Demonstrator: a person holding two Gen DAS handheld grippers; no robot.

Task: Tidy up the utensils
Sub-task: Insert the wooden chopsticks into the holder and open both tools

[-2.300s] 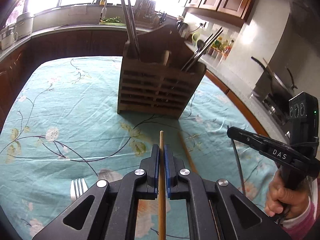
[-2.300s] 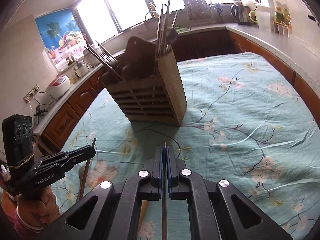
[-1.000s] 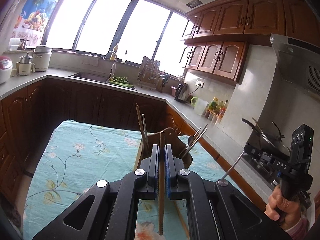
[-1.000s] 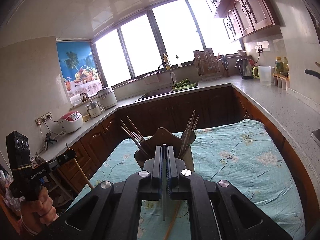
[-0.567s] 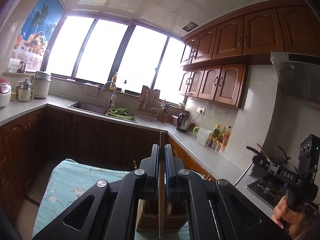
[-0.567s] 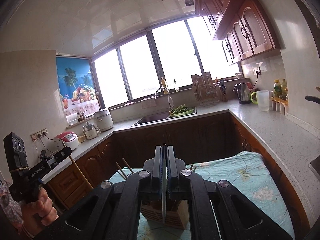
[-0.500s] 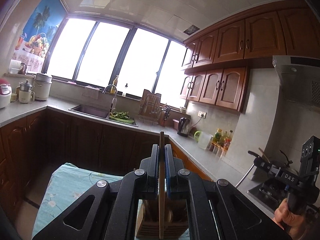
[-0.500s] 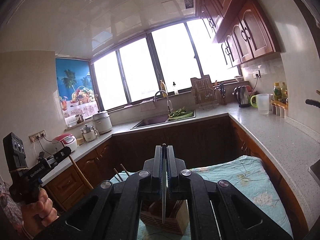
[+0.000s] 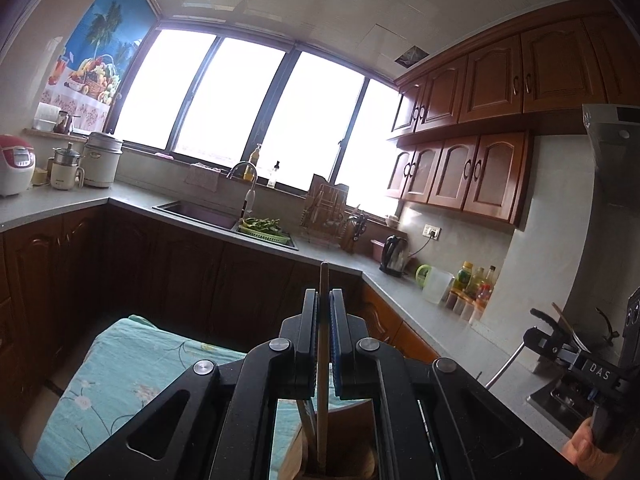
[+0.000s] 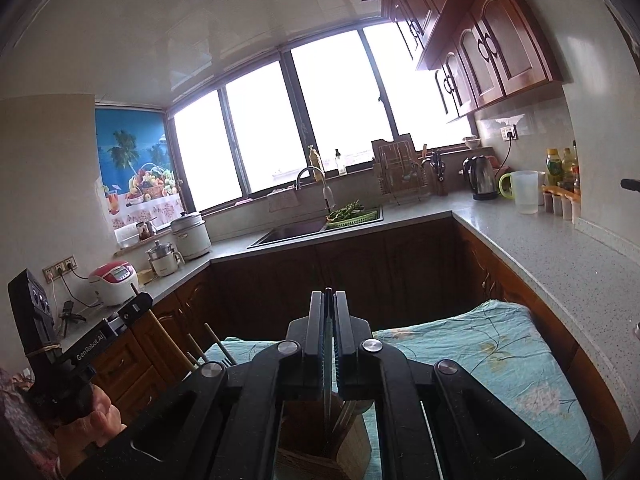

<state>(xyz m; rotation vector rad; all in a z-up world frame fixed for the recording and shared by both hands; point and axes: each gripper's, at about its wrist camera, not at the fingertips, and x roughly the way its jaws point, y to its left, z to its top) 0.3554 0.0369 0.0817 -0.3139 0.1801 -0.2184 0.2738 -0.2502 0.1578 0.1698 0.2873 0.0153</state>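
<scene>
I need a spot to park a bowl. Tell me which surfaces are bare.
Bare: the tablecloth right of the holder, and the counter between the jug and the table. Crowded: the holder itself, the counter corner around the kettle and bottles.

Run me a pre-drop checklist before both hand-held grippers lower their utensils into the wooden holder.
1. Left hand-held gripper shut on the wooden chopstick: ok.
2. Right hand-held gripper shut on the thin metal utensil: ok.
3. Wooden chopstick's lower end over the wooden utensil holder: ok, it hangs into the opening.
4. Thin metal utensil's lower end over the holder's compartment: ok.
5. Which compartment suits each utensil: cannot tell, the gripper bodies hide most of the holder.
6. Clearance from chopsticks already standing in the holder: cannot tell.
</scene>
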